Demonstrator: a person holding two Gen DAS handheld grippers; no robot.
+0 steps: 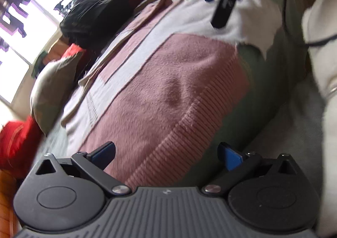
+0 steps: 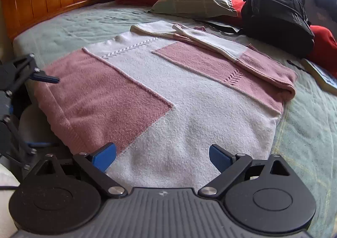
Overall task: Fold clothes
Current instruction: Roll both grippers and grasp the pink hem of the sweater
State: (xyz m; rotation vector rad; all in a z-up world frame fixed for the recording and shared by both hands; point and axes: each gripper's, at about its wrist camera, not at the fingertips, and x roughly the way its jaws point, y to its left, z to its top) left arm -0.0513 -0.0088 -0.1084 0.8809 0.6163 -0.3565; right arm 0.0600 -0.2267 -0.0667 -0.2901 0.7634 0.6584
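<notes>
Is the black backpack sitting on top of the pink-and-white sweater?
No. In the right wrist view the black backpack rests on the bed beyond the pink-and-white sweater, beside the pillow, not on the knit.

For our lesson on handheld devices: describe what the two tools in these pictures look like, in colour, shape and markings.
Both look alike. The left tool and the right tool each have a grey ribbed body, two round black discs, black linkage arms with silver pins, and blue finger pads. A small pale mark sits at the middle of each body. A thin black cable runs near the right tool.
</notes>
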